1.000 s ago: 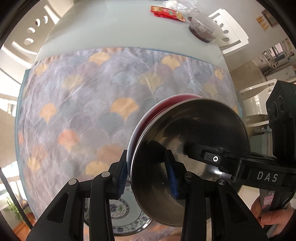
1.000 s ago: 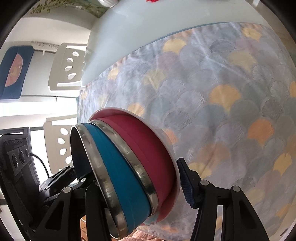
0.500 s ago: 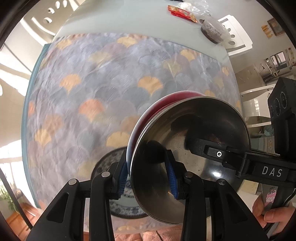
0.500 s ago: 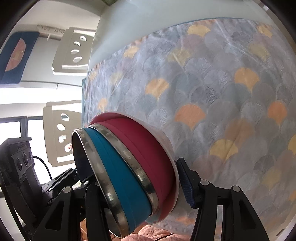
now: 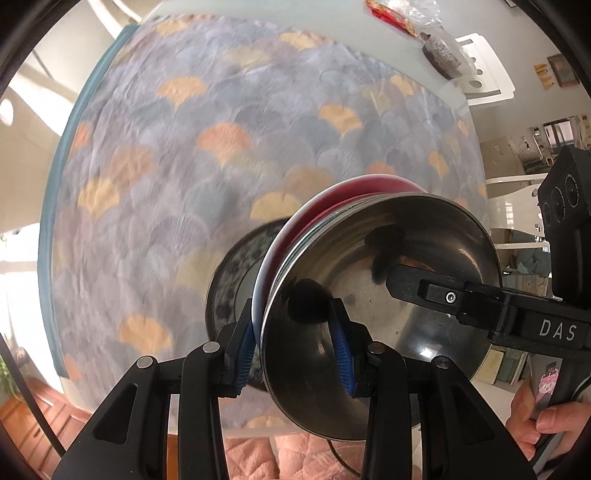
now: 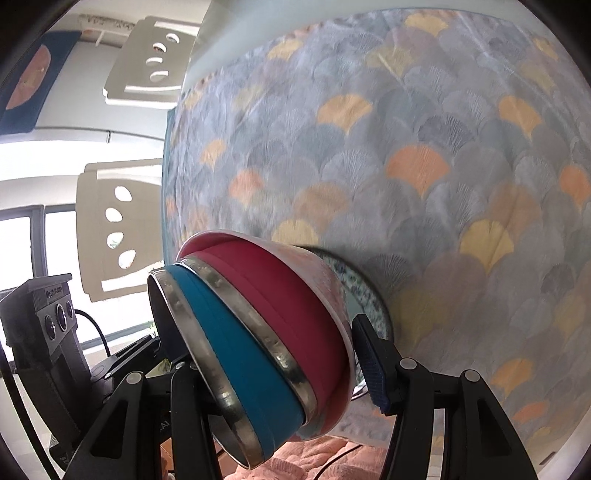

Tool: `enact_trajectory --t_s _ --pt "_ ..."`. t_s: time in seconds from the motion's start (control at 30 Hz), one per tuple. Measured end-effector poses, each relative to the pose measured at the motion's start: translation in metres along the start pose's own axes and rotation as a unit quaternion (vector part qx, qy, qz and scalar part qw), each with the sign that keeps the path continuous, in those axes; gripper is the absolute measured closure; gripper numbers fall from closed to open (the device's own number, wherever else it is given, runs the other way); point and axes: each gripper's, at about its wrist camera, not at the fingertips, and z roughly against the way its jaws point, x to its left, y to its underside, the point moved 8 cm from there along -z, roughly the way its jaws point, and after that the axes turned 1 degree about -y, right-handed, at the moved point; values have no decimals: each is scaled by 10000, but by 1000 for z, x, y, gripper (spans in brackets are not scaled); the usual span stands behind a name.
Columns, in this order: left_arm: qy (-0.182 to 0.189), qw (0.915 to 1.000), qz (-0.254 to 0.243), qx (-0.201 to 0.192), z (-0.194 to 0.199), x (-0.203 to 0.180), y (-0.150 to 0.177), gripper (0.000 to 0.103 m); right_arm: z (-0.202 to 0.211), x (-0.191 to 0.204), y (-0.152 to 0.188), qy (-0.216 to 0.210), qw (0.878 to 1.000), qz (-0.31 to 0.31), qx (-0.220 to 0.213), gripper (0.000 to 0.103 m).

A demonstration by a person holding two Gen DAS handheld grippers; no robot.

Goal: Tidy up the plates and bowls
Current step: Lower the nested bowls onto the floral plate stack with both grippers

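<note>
A nested stack of bowls [image 5: 369, 295] is held tilted on its side above the table's near edge: a steel-lined blue bowl [image 6: 236, 354] inside a red bowl [image 6: 288, 295]. My left gripper [image 5: 291, 354] is shut on the stack's rim, one pad inside, one outside. My right gripper [image 6: 273, 373] grips the opposite rim; its inner finger [image 5: 454, 299] lies inside the steel bowl. A blue-patterned plate [image 5: 236, 288] lies on the cloth behind the stack; it also shows in the right wrist view [image 6: 365, 295].
The table carries a fan-patterned cloth [image 5: 221, 147]. At its far end are a red packet [image 5: 391, 16] and a bagged dark bowl [image 5: 441, 51]. White chairs [image 6: 122, 229] stand around the table. A pink cushion [image 5: 295, 458] is below the near edge.
Both grippers carried the bowl stack toward the table's near edge. The patterned plate has come into view from below and now sits right behind the stack.
</note>
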Motion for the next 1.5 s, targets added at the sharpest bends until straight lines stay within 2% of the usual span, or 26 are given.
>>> enact_trajectory --t_s 0.63,0.93,1.5 --pt "224 9990 212 316 -18 19 33 70 -41 -7 38 178 9987 -125 460 48" --pt "321 9981 323 423 -32 17 31 70 -46 -16 32 204 9983 -243 492 48" --pt "408 9982 317 295 -33 21 22 68 -40 -17 15 157 9988 -209 403 48"
